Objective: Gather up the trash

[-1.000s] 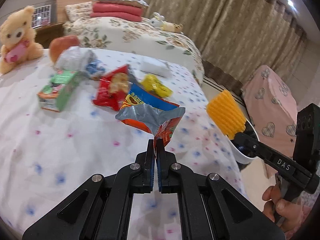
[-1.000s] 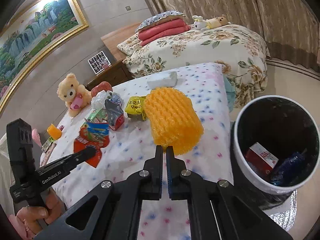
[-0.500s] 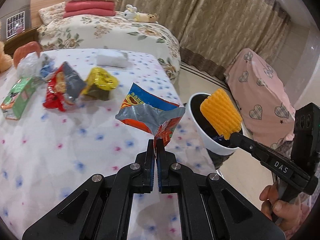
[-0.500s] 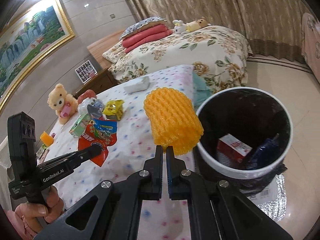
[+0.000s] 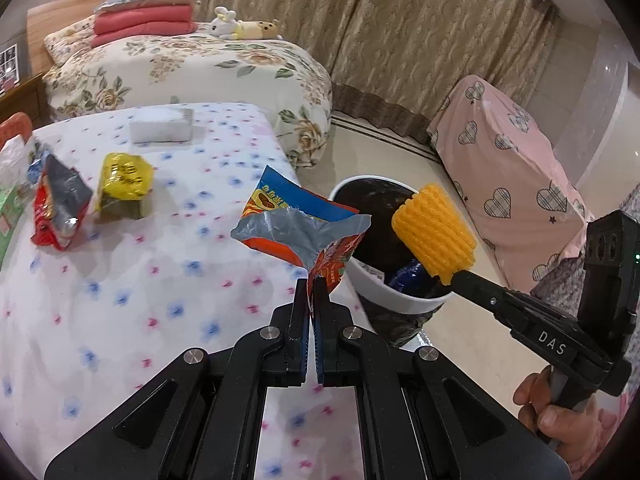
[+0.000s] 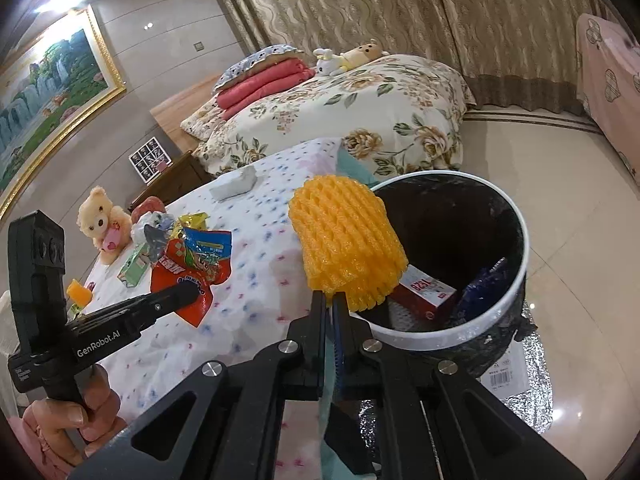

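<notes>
L gripper (image 5: 311, 280) pinching snack wrapper (image 5: 296, 226); R gripper (image 6: 330, 296) pinching foam net (image 6: 346, 240) (over bin (image 6: 516, 280) rim).

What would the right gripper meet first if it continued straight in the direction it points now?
Probably the trash bin. The right gripper, shut on the yellow foam net, points toward the bin's open mouth, though depth is hard to judge.

A crinkled snack wrapper (image 5: 304, 224) with a glossy printed outside and dull silver foil lining. A yellow foam net sleeve (image 6: 346, 240), soft and ribbed. A smooth white plastic bin (image 6: 516, 280) lined with shiny black film. Matt black plastic grippers with metal screws. Soft dotted cotton bedspread (image 5: 120, 280). Polished, reflective floor tiles (image 6: 580, 220).
</notes>
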